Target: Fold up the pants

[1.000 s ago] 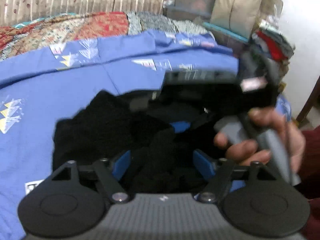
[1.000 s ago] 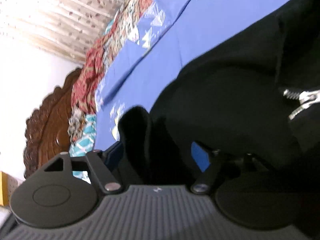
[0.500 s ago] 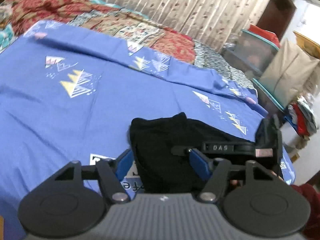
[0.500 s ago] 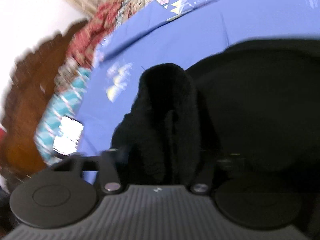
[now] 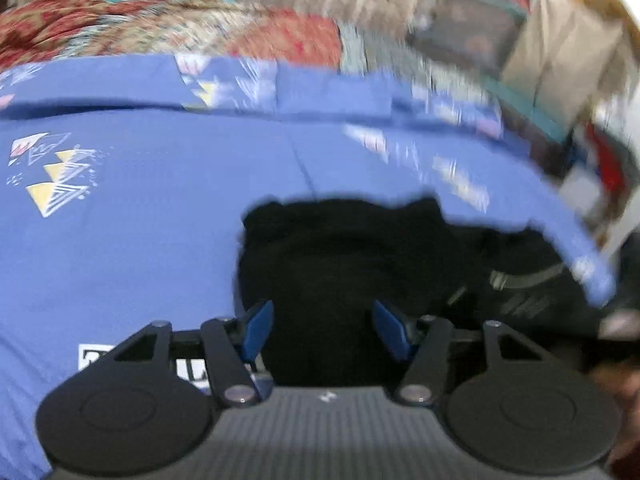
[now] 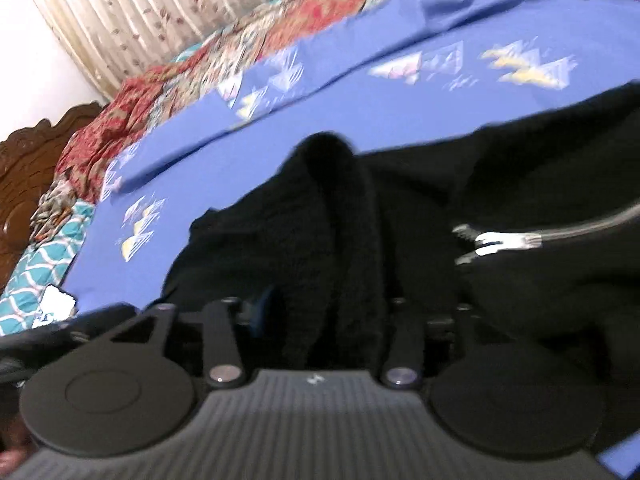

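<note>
Since the earlier frames both views have swung: the left wrist view now tips back down from a wide look across the bed onto the black pants [image 5: 348,264], and the right wrist view has rolled closer to level, the zipper [image 6: 500,240] back in sight. Left gripper [image 5: 322,330] jaws have just been closing, right gripper [image 6: 326,312] jaws just opening, dark cloth between both. Left: blue pads stand apart with cloth running between them; contact hidden by blur, cannot tell if clamped. Right: a raised fold of pants stands between the fingers; right pad hidden behind cloth, grip unclear too. Pants lie bunched straight ahead of both claws on the blue bedsheet [image 5: 140,240], spreading to the right of each. Risks, as judgement: the right jaws loosening could drop the raised fold and undo the crease; uneven pull between hands could skew the fold; thick bunched fabric may slip out; the zipper could snag cloth; pads could pinch the sheet too. Count: one pants, two grippers, one zipper, one bedsheet, one patterned quilt [image 6: 240,60] beyond.
</note>
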`<move>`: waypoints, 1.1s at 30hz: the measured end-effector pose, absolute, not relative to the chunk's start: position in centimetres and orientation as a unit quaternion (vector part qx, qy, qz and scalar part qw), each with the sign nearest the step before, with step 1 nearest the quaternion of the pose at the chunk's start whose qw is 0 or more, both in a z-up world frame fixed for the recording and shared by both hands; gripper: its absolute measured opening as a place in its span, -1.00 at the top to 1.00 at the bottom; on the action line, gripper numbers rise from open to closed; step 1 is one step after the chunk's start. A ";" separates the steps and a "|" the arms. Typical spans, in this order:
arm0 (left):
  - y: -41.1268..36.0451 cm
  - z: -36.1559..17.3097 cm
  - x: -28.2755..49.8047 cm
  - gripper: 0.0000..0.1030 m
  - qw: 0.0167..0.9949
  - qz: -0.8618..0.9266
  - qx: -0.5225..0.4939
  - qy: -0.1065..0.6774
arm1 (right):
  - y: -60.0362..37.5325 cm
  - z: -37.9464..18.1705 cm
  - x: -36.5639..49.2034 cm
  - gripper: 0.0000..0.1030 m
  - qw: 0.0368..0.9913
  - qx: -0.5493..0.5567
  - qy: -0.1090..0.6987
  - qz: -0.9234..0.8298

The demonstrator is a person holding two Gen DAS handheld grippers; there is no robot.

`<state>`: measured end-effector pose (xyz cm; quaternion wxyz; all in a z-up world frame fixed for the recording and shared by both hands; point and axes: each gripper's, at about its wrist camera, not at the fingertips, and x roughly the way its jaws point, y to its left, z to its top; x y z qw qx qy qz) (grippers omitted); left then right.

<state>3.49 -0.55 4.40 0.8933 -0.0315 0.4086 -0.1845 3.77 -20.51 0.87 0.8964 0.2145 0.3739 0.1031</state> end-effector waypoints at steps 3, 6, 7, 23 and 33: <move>-2.2 2.7 3.6 -0.15 0.885 -0.161 0.037 0.436 | -21.4 3.3 2.4 -0.06 0.925 0.189 0.319 0.083; -1.7 2.3 3.3 -0.21 0.882 -0.156 0.036 0.442 | -21.4 4.9 0.9 -0.01 0.944 0.168 0.271 0.086; -1.5 2.3 3.2 -0.22 0.882 -0.155 0.033 0.443 | -21.7 4.7 0.5 0.05 0.945 0.163 0.268 0.096; -0.7 8.0 2.7 -0.26 0.904 -0.169 0.007 0.394 | -25.6 2.0 0.9 0.21 0.913 0.220 0.319 0.123; -7.9 9.6 8.8 0.08 0.898 -0.249 -0.006 0.363 | -38.9 2.1 -3.5 -0.13 0.929 0.273 0.233 -0.089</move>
